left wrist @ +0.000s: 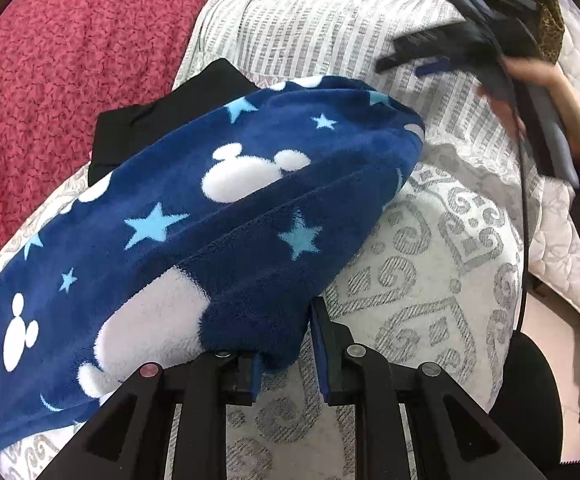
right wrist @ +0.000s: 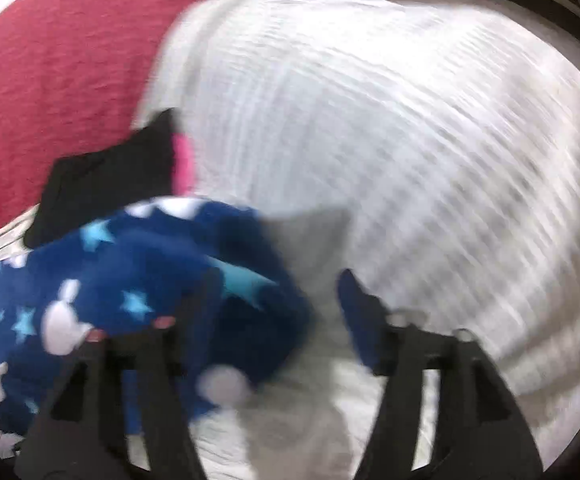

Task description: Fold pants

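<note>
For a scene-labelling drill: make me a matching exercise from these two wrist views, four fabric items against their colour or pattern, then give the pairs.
Things:
1. fleece pants
2. folded garment behind the pants
3. blanket at far left
4. bedcover under the pants

Descriptions:
A. plain black
B. white with grey scroll pattern
C. navy with stars and mouse heads
D. textured red

Pairs: 1-C, 2-A, 3-D, 4-B

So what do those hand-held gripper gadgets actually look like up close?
Each is black plastic: the left gripper has two angular arms with round metal pins and dark blue finger pads. The right gripper, blurred, shows the same, plus a green light, a black cable, and a bare hand with a red cuff.
</note>
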The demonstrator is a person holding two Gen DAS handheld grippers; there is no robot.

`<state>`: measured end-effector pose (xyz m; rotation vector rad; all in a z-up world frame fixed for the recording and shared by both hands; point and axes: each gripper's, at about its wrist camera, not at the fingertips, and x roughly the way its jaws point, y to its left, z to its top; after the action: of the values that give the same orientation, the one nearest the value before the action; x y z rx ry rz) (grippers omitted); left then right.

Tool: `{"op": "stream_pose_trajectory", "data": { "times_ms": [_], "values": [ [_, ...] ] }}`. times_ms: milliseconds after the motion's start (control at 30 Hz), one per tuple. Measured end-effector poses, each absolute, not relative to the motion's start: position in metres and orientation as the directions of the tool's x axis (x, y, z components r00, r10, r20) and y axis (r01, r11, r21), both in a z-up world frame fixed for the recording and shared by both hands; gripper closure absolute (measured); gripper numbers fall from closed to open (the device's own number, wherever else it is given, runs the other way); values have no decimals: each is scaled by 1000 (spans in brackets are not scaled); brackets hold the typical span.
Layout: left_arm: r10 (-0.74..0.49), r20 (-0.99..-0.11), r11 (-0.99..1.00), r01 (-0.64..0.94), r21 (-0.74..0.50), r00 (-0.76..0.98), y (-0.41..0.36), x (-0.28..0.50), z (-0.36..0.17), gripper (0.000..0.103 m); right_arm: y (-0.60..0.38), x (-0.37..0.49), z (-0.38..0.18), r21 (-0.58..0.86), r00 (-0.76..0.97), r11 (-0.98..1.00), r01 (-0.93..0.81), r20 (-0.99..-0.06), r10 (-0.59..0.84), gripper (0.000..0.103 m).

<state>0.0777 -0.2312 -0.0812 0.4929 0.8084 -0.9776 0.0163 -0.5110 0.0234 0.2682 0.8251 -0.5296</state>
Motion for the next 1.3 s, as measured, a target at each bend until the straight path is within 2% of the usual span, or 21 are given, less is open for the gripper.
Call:
{"op": "stream_pose_trajectory", "data": {
  "times_ms": [167, 200, 233, 267, 300, 367, 533, 633, 733, 800, 900, 933, 1000, 1100, 1167, 1233, 1300],
  "values": [
    [-522, -788, 484, 874, 40, 325, -232, 71, -84, 81, -519, 86, 6, -64, 504, 895, 441, -808, -306, 27],
    [-521, -790, 483, 875, 37, 321, -233, 71, -85, 81, -523, 100, -4, -97, 472, 894, 438, -821, -321, 42],
    [-522, -792, 481, 876, 34, 317, -232, 72, -86, 81, -525, 106, -12, -131, 442, 890, 437, -831, -339, 68],
    [-526, -792, 476, 879, 29, 311, -231, 71, -86, 81, -529, 112, -24, -206, 386, 878, 433, -838, -387, 82],
    [-528, -790, 473, 881, 30, 310, -231, 71, -86, 81, -535, 118, -37, -250, 342, 867, 431, -844, -414, 82],
    [-530, -790, 469, 883, 31, 309, -231, 70, -87, 81, -540, 122, -43, -243, 364, 868, 434, -833, -416, 83],
    [-534, -787, 460, 887, 37, 310, -226, 67, -85, 81, -548, 133, -33, -200, 370, 840, 505, -829, -420, 81],
    [-538, -789, 453, 891, 29, 299, -217, 65, -80, 81, -544, 134, -32, -224, 340, 860, 459, -850, -403, 75],
    [-536, -799, 450, 893, 1, 272, -203, 61, -75, 79, -532, 110, -11, -259, 363, 837, 482, -810, -460, 58],
    [-543, -793, 460, 888, -5, 277, -188, 59, -69, 78, -517, 90, 11, -253, 410, 820, 513, -767, -494, 37],
    [-548, -780, 518, 855, -32, 303, -165, 66, -60, 78, -483, 66, 38, -187, 511, 864, 467, -740, -436, 36],
    [-548, -775, 541, 840, -41, 316, -159, 71, -58, 78, -470, 58, 42, -149, 539, 893, 424, -751, -381, 36],
    [-543, -765, 598, 799, -65, 345, -145, 84, -53, 78, -431, 51, 38, -26, 594, 964, 264, -783, -183, 36],
    [-527, -748, 684, 724, -92, 403, -126, 103, -46, 78, -367, 52, 11, 15, 547, 998, 54, -837, -17, 36],
    [-521, -735, 714, 693, -97, 434, -121, 113, -43, 78, -331, 43, -11, -28, 494, 999, -25, -870, -12, 36],
    [-524, -734, 727, 676, -120, 433, -122, 126, -45, 78, -313, 46, -46, -94, 401, 994, -54, -914, -64, 36],
    [-497, -757, 739, 664, -112, 425, -129, 138, -56, 73, -316, 42, -39, -79, 428, 996, -31, -902, -58, 36]
  ]
}}
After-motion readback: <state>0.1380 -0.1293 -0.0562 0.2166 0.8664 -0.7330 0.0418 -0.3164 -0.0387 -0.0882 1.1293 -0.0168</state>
